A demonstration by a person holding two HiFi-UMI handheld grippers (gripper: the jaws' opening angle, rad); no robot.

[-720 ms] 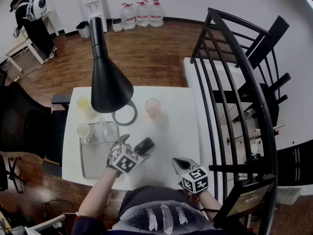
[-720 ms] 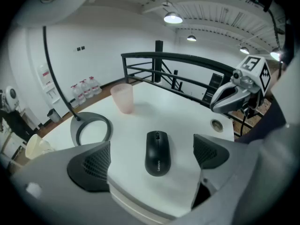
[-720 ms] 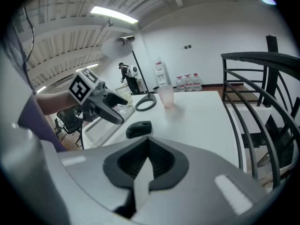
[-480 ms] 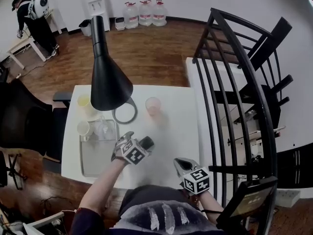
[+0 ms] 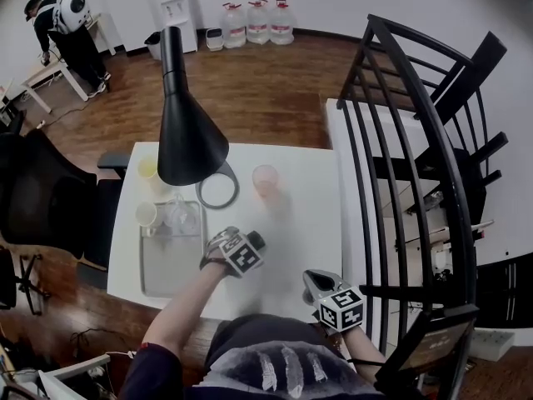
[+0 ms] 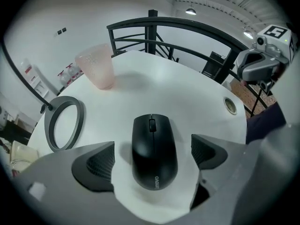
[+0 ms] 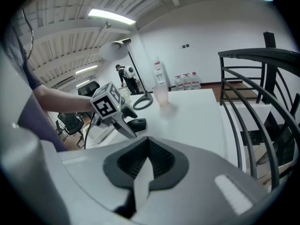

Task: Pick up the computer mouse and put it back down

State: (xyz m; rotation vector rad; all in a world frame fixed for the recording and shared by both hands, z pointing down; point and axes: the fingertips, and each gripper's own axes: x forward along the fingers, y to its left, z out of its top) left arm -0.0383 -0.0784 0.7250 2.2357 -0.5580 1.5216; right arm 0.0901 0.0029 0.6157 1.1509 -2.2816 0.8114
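- Your left gripper (image 5: pixel 236 247) points steeply down with its jaws spread wide. The pads sit on either side of the computer mouse (image 6: pixel 153 151), with a gap on each side, and touch nothing.
- Your right gripper (image 7: pixel 146 165) has its jaws closed together and empty, by the near edge of the tabletop (image 6: pixel 187 93).
- The mouse is black and lies flat on the white tabletop, with its wheel end facing away from you.

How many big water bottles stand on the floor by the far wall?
3, side by side on the wooden floor: left bottle, middle bottle, right bottle. The black lamp could hide others.
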